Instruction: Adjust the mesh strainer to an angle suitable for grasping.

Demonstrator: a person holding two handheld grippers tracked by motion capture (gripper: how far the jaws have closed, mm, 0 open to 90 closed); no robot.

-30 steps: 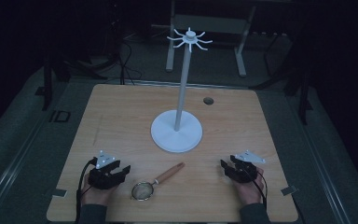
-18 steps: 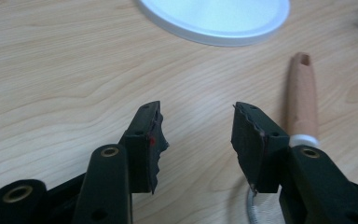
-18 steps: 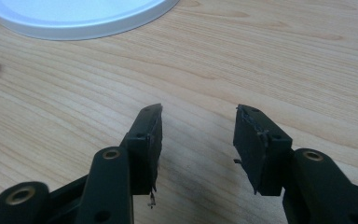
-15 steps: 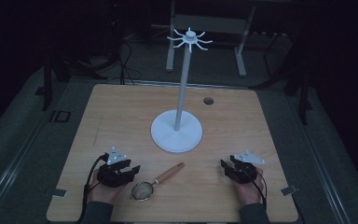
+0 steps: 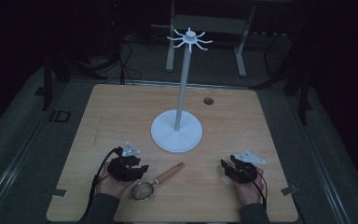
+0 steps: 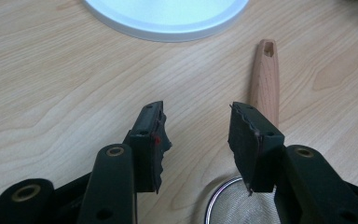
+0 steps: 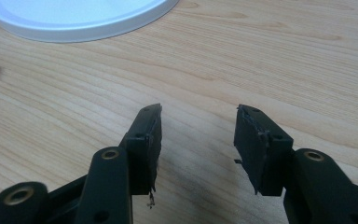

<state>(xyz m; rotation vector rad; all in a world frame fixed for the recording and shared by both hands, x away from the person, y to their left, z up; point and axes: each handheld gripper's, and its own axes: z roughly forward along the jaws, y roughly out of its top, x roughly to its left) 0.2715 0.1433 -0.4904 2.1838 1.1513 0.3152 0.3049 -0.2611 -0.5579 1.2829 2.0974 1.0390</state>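
Left claw [image 6: 196,135] and right claw [image 7: 198,140] gape empty; left partly hides the strainer [image 6: 235,207], cropped below.

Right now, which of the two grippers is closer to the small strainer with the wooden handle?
The left gripper, beside the strainer; its own view shows the mesh rim under its open jaws. The right gripper rests apart over bare table.

On the wooden table [image 5: 121,112] there was one white hook stand [image 5: 176,133], with one round base and one pole. There was one small strainer [image 5: 157,181] with one wooden handle. There were two black grippers, the left gripper [image 5: 139,169] and the right gripper [image 5: 226,166].
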